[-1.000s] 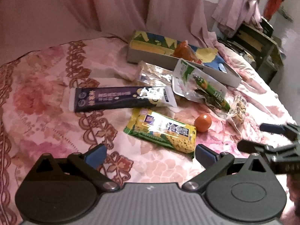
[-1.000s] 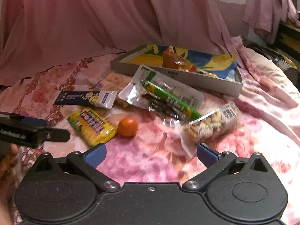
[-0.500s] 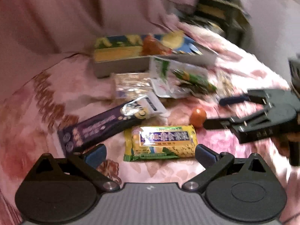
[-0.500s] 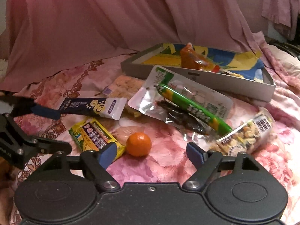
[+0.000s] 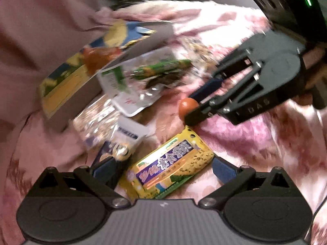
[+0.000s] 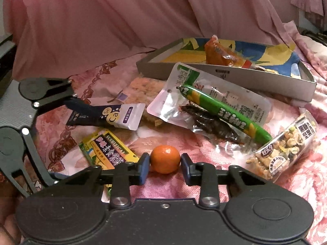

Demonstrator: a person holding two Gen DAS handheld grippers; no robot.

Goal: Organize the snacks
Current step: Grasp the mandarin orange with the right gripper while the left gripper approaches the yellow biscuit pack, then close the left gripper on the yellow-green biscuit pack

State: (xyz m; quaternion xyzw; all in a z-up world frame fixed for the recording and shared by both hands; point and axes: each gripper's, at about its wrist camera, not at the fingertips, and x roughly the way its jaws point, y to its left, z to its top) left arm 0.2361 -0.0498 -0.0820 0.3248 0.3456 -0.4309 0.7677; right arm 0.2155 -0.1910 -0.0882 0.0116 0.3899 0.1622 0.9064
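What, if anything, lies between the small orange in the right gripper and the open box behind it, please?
The right gripper, jaws just closing, has the orange between its pads. A green sausage on a clear packet lies between it and the box.

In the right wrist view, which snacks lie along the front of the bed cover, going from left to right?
Yellow snack packet → small orange, between the right gripper fingers → green sausage stick → clear bag of mixed nuts.
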